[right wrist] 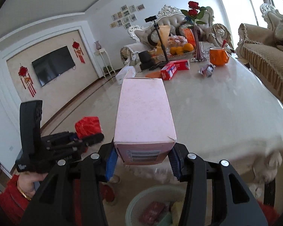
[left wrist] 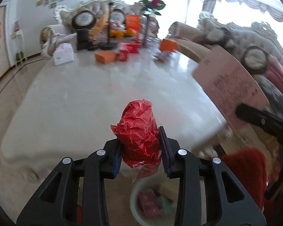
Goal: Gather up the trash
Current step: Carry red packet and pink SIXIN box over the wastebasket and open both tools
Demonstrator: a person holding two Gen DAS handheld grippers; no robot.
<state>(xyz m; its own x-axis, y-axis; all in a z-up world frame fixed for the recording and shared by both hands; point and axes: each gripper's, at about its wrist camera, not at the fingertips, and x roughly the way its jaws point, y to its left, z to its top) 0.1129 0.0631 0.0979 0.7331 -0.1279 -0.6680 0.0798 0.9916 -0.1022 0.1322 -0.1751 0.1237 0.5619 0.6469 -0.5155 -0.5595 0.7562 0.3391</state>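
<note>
Carrying two bits of trash at once here, both hanging over the near edge of the worktop (right wrist: 226,101). On the left of things, the left claw (left wrist: 141,148) is pinched tight on a crumpled red paper wad (left wrist: 138,131), low centre in its own view. That stuff looks feather-light and squashy, so the grip around its fat middle seems fine, though a loose torn flap dangles underneath and could snag. Moving right, the right claw (right wrist: 143,156) has its pads clamped on the bottom end of a pale pink carton (right wrist: 144,111), barcode end nearest the camera. I'd guess it's empty, so light but stiff, and a bit crushable at the corners. Held by one end, it could tip if swung hard.

Straight below both claws sits a pale green wastebasket (right wrist: 134,205) on the floor, with some wrappers already inside, so the drop looks close.

Further back on the worktop: red snack boxes (right wrist: 171,69), a crinkled foil wrapper (right wrist: 207,70), an orange mug (right wrist: 218,57), oranges and a vase of roses (right wrist: 195,13). Nothing blocks the basket, apart from the two claws crowding each other.
</note>
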